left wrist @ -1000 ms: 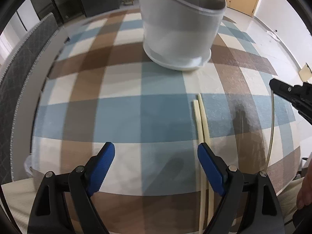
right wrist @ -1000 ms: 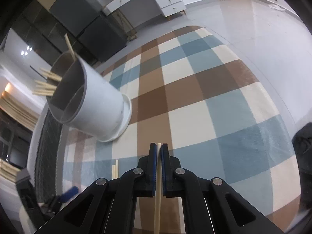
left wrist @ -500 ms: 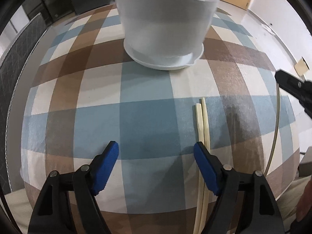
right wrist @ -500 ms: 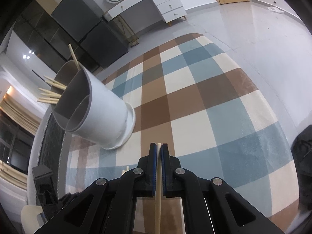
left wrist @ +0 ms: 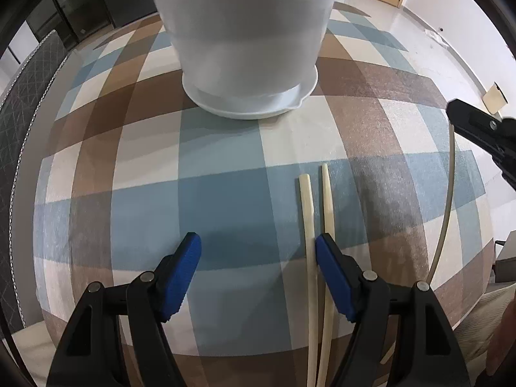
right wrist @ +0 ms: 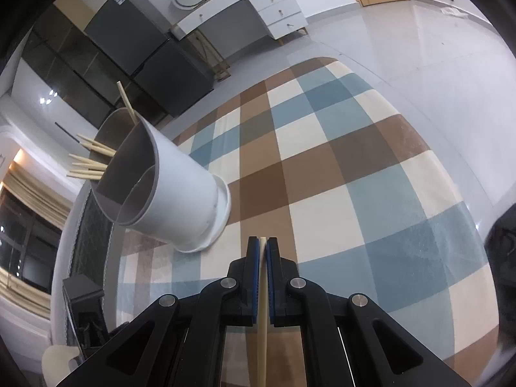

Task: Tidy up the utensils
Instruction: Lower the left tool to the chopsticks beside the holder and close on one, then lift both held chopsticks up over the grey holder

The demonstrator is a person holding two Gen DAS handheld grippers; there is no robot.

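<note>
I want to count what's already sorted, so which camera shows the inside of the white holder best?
The right wrist view: the holder shows its open top, divider and chopsticks inside. The left wrist view shows only its outer wall and base.

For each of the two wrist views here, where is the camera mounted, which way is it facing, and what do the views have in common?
Left wrist: behind the open left tool, looking steeply down at two chopsticks on the checked cloth; the right tool shows at the right edge.
Right wrist: behind the right tool, shut on a chopstick, angled down across the table; the left tool's body shows lower left.
Shared: the white holder and cloth.
</note>
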